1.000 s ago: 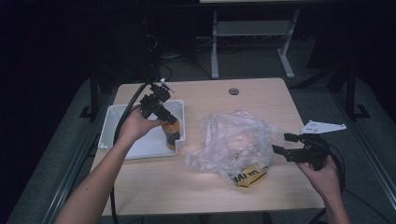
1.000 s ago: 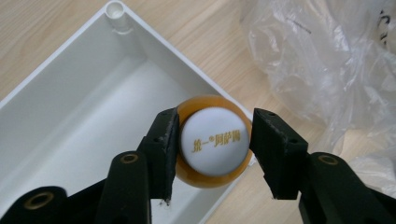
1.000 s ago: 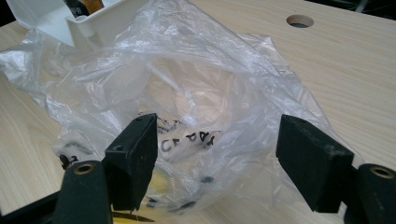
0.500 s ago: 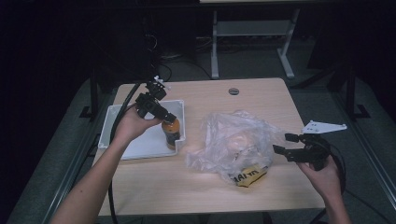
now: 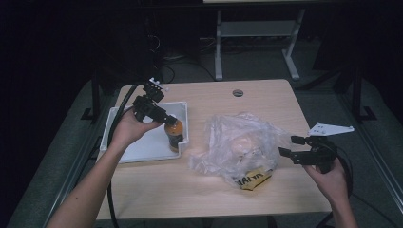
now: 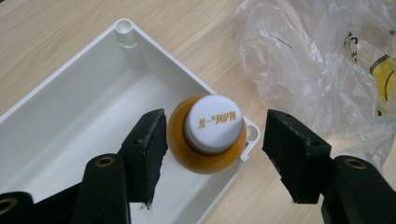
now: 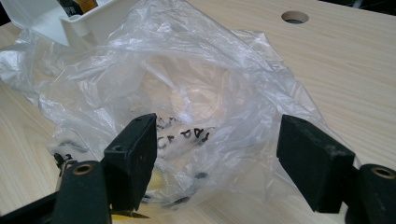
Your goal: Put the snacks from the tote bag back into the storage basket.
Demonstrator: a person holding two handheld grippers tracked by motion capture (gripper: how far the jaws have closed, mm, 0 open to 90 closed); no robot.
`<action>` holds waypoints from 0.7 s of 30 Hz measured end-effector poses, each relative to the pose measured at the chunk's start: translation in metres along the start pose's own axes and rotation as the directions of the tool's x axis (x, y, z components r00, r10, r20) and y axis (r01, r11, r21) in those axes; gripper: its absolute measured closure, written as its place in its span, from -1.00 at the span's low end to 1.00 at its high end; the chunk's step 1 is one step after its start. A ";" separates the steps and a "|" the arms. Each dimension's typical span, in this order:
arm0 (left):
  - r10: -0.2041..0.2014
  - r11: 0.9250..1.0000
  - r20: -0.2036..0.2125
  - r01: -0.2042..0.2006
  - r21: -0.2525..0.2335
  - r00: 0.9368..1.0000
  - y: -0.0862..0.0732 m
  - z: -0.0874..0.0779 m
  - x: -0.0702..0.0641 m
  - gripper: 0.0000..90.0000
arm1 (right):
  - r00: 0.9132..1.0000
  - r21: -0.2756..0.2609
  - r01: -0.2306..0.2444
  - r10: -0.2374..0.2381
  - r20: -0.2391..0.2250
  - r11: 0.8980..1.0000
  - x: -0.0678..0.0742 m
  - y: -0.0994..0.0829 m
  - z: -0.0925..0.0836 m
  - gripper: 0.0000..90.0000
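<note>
On the wooden counter [image 5: 266, 90] sit a white tray [image 5: 142, 145] and a crumpled clear plastic bag [image 5: 237, 147]. An orange bottle [image 6: 208, 137] stands upright in the tray's corner, between the left hand-held gripper's [image 6: 210, 158] parted jaws. The right hand-held gripper [image 7: 215, 158] gapes before the bag.

I see a light wood-grain table [image 5: 266, 102] with a round cable hole [image 5: 238, 92] near its far edge. Behind it, a pale metal frame stand [image 5: 256, 42] on a grey floor [image 5: 328, 102]. Surroundings are dark.
</note>
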State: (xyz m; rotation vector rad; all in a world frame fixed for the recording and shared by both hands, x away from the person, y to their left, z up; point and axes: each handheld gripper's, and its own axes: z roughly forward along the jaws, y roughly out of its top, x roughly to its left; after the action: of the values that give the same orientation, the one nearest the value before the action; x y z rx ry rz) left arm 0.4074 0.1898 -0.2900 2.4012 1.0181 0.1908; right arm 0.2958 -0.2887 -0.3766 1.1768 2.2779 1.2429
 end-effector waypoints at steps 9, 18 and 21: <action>-0.020 0.999 0.007 0.020 -0.030 1.000 -0.012 -0.006 0.005 -0.15 | 1.000 0.003 -0.006 0.006 0.002 1.000 -0.001 0.000 0.000 -0.37; -0.038 0.996 0.028 0.040 -0.074 0.999 -0.025 -0.011 0.009 -0.16 | 1.000 0.005 -0.011 0.011 0.002 1.000 -0.001 -0.001 0.000 -0.37; -0.047 0.996 0.024 0.048 -0.078 0.999 -0.030 -0.010 0.010 -0.16 | 1.000 0.007 -0.017 0.017 0.002 1.000 -0.001 -0.002 0.000 -0.38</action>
State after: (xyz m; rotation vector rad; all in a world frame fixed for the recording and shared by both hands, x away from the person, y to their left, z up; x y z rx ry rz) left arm 0.3924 0.2191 -0.2974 2.3013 1.0373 0.1830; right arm 0.2954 -0.2901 -0.3778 1.2022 2.2774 1.2403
